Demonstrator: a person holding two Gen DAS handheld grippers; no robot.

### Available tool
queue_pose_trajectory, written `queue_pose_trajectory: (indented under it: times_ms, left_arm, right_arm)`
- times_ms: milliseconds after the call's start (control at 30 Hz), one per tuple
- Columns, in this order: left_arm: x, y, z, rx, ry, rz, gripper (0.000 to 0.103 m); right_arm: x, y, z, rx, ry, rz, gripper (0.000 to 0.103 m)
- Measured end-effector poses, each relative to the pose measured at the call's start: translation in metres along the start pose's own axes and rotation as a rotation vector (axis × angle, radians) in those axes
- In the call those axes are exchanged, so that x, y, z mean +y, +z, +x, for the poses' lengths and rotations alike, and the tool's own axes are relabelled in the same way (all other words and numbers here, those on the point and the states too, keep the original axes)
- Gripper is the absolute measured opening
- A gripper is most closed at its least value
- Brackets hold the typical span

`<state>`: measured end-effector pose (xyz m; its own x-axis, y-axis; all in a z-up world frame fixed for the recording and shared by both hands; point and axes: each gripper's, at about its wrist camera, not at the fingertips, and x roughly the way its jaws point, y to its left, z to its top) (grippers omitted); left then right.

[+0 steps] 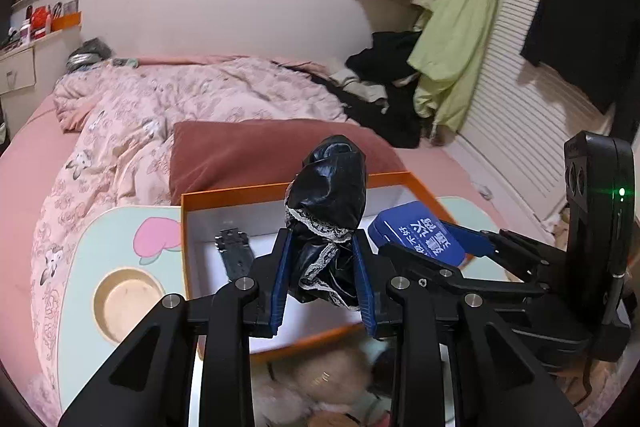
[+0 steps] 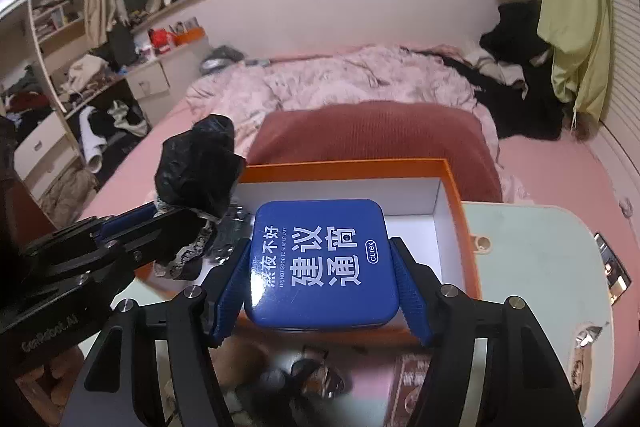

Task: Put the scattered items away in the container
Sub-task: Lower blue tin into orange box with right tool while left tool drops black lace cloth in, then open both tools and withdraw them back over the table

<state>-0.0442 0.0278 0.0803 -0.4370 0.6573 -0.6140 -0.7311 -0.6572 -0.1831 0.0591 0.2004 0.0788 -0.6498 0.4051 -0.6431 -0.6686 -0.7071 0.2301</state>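
The left gripper point(image 1: 320, 267) holds in its fingers a soft, light black lace-trimmed garment point(image 1: 332, 195), best pinched at its bunched middle, and the right gripper point(image 2: 322, 283) clamps the side edges of a stiff, smooth blue tin point(image 2: 320, 259), both above the orange box point(image 2: 452, 183) at the bench's far edge.

The left gripper point(image 1: 322, 277) clamps a black garment point(image 1: 330, 211); beside it, the right gripper point(image 2: 324, 287) grips a blue tin point(image 2: 322, 261), both angled downward.
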Motion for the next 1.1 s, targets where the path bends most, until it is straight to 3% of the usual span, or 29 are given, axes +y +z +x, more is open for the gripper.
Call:
queue_pose_trajectory:
  times_ms: [200, 267, 300, 367, 400, 567, 733, 900, 1000, 1100]
  left_arm:
    - [0.01, -0.004, 0.012, 0.022, 0.033, -0.016, 0.032]
    - [0.013, -0.007, 0.01, 0.014, 0.04, -0.032, 0.041]
    - [0.015, -0.008, 0.008, 0.005, 0.034, -0.042, 0.044]
    - [0.018, -0.01, 0.002, -0.012, 0.028, -0.064, 0.063]
    - [0.02, -0.01, -0.002, -0.024, 0.025, -0.075, 0.066]
    - [0.022, -0.015, -0.023, -0.035, 0.003, -0.1, 0.067]
    - [0.013, -0.03, -0.051, -0.023, 0.016, -0.058, 0.07]
    - [0.003, -0.066, -0.072, -0.001, 0.01, -0.056, 0.076]
    - [-0.001, -0.097, -0.072, 0.054, -0.01, -0.075, 0.076]
    - [-0.007, -0.119, -0.065, 0.11, 0.026, -0.03, 0.076]
  right_arm:
    - [0.005, 0.005, 0.014, 0.02, -0.014, -0.006, 0.067]
    - [0.004, 0.004, 0.016, 0.016, -0.03, -0.001, 0.068]
    - [0.002, 0.003, 0.015, 0.009, -0.039, 0.006, 0.072]
    - [-0.002, 0.002, 0.008, -0.01, -0.058, 0.037, 0.082]
    - [-0.005, 0.0, 0.004, -0.022, -0.055, 0.055, 0.087]
    - [-0.011, -0.003, -0.019, -0.052, -0.033, 0.103, 0.088]
    - [-0.006, -0.017, -0.051, -0.059, -0.005, 0.086, 0.088]
    - [0.004, -0.048, -0.078, -0.036, -0.009, 0.072, 0.089]
    - [0.012, -0.074, -0.086, -0.017, -0.044, 0.038, 0.089]
    - [0.02, -0.101, -0.086, 0.019, -0.075, 0.006, 0.089]
